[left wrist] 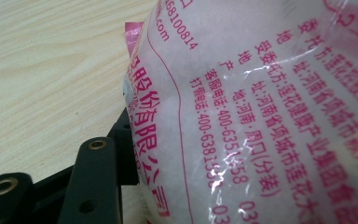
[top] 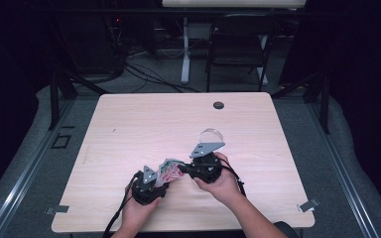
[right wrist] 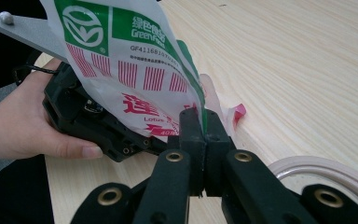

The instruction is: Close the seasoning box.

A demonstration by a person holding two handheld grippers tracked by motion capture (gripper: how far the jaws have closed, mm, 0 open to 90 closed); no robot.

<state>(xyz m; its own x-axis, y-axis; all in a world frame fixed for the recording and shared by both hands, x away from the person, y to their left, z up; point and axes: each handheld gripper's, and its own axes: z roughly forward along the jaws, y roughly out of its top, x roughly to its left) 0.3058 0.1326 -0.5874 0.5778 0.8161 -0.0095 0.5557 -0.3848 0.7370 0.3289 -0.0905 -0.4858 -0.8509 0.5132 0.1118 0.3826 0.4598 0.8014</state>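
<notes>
Right gripper fingers [right wrist: 200, 140]: pressed together on the thin edge of the plastic bag [right wrist: 135, 70]; the film stands up from between the two black pads; no gap visible between them.
Right gripper [top: 188, 170]: held in the person's right hand [top: 223, 183]; points toward the left gripper in the high view; grey three-cornered plate on top.
Left gripper fingers [left wrist: 121, 154]: one black finger shows at the lower left of the left gripper view, lying against the side of the bag; the other is hidden behind the bag; whether the pads press on it cannot be told from the pictures.
Left gripper [top: 159, 184]: held in the person's left hand [top: 139, 208]; seen also in the right gripper view, behind the bag, with the hand wrapped around its body; bag sits at its front end.
Plastic bag: between the two grippers, near the front edge of the table [top: 144, 119]; raised off the wood at the right gripper's end; white film with green panel, red bars and pink printed text; white contents showing through the film in the left gripper view; a pink corner juts out past the pinched edge.
Tape roll [right wrist: 326, 170]: pale ring lying flat on the table just beside the right gripper.
Table: light wood grain; a small dark round cap [top: 219, 105] near its far edge, well apart from the hands.
Beyond the table: a dark folding chair [top: 238, 44] and loose cables on the floor.
</notes>
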